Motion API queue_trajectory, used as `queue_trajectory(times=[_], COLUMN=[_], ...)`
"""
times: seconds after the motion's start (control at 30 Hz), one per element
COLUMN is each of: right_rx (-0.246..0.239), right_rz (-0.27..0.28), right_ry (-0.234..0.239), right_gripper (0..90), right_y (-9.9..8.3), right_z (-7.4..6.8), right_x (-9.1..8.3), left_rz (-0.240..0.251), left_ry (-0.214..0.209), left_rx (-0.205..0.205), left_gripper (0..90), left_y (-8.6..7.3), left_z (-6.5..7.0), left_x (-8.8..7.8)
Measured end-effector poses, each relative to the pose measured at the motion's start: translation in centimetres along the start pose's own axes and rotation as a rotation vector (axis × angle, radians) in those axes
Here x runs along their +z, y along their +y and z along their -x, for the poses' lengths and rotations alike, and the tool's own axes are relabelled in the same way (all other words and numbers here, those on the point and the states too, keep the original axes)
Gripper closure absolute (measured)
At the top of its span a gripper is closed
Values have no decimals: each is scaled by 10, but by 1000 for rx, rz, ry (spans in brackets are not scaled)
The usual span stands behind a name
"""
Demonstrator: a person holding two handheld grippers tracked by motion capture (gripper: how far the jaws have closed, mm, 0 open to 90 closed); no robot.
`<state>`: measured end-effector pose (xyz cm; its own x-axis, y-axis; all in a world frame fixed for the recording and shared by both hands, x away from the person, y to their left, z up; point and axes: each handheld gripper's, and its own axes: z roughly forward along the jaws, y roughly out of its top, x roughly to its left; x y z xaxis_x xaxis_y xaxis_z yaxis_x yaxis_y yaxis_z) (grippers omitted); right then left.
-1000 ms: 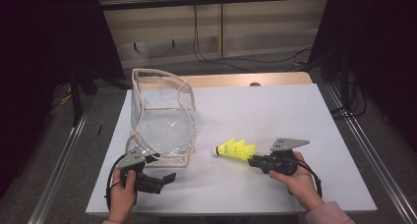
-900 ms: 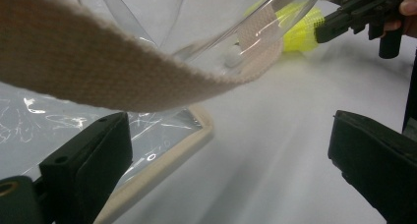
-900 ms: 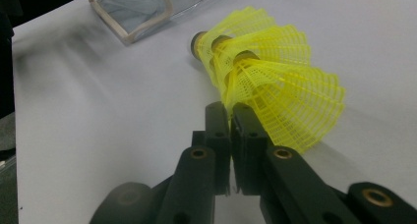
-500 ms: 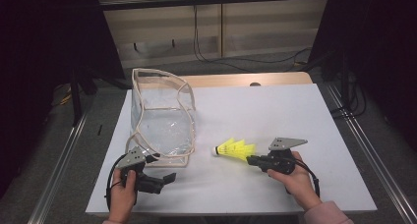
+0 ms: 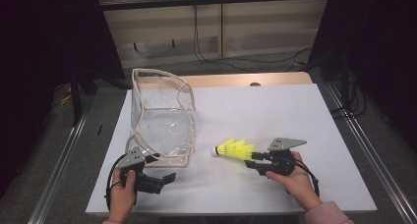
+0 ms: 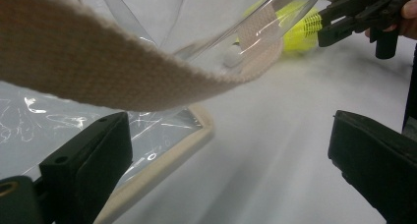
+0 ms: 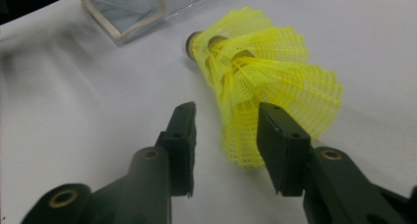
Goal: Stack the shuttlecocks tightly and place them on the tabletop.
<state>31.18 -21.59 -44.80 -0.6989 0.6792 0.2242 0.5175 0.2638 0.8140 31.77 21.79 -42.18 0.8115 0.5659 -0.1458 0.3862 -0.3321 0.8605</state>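
Yellow mesh shuttlecocks (image 5: pixel 235 149), nested in a stack, lie on the white table (image 5: pixel 295 111) beside the clear bag (image 5: pixel 162 118), between the right gripper's (image 7: pixel 223 138) just-opened jaws, apparently released; the left gripper (image 5: pixel 164 177) waits open.

My table (image 5: pixel 314 116) has a white top; on it stands a clear bag (image 5: pixel 162 118) with beige trim at my left, and yellow shuttlecocks (image 5: pixel 235 149) lie near its front corner
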Motion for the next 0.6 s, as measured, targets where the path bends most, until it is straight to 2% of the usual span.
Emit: queue_trajectory(times=[0.07,0.2,0.33,0.37,0.43,0.47,0.6], right_rx=[5,7,10,9,6,6,3], right_rz=[-2,5,6,4,1,-4,-18], right_ry=[-10,-12,-38,-39,-39,-40,-41], right_gripper=[544,480,411,401,373,367,329], right_y=[0,3,5,6,7,7,9], right_z=[-1,-3,-5,-6,-7,-8,-11], right_x=[1,4,9,9,12,14,19], left_rz=[12,11,9,-6,9,-6,-6], left_ry=[-14,-14,-18,2,-18,-15,-17], left_rx=[-34,-34,-34,3,-35,-19,-19], left_gripper=[29,28,28,28,29,28,29], left_y=[0,-1,-1,0,-1,-1,-1], left_z=[2,2,2,-1,2,1,1], left_x=[0,1,1,0,1,0,0])
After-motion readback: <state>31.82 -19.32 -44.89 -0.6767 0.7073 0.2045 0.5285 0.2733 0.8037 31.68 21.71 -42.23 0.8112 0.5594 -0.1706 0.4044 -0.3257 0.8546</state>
